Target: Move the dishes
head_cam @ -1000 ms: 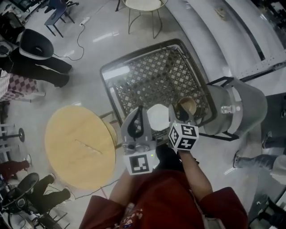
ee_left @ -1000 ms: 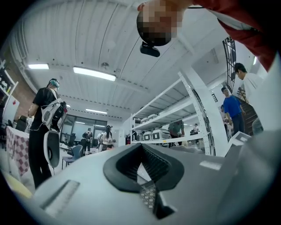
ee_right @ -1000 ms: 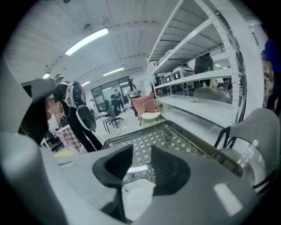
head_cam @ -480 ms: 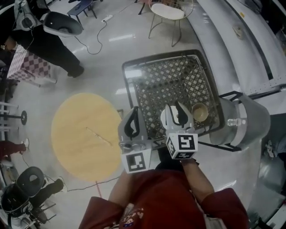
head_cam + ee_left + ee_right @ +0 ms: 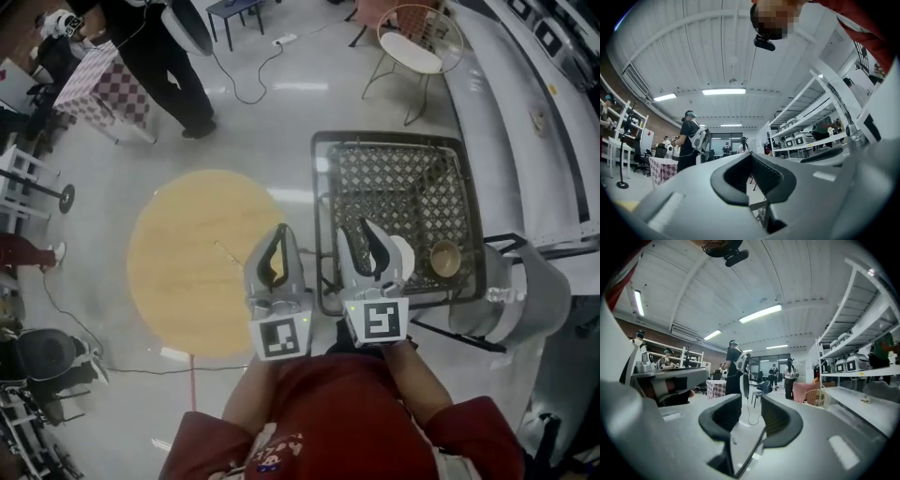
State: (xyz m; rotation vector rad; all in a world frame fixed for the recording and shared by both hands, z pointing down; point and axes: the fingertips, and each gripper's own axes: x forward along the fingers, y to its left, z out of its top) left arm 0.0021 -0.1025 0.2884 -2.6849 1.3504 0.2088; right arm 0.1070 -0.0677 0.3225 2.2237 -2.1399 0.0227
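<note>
A white plate [image 5: 402, 256] lies near the front edge of the black mesh table [image 5: 394, 178], half hidden behind my right gripper. A tan bowl [image 5: 444, 258] sits to its right on the same table. My right gripper [image 5: 361, 231] hangs above the table's front left corner, open, with nothing between its pads [image 5: 780, 420]. My left gripper [image 5: 278, 231] is shut and empty, over the gap between the mesh table and the round wooden table [image 5: 187, 262]. In both gripper views, the left gripper [image 5: 751, 157] and the right gripper [image 5: 750, 401] point level across the room.
A grey tub on a black frame [image 5: 525, 300] stands right of the mesh table. Long white shelving [image 5: 525, 122] runs along the right. A wire chair [image 5: 417, 47] is at the back. A person [image 5: 159, 47] stands by a checked table [image 5: 98, 89], with cables on the floor.
Both grippers have lifted away from the mesh table. The view has swung left, so the mesh table slid right and the round table came to the middle. The plate and bowl stayed put.
</note>
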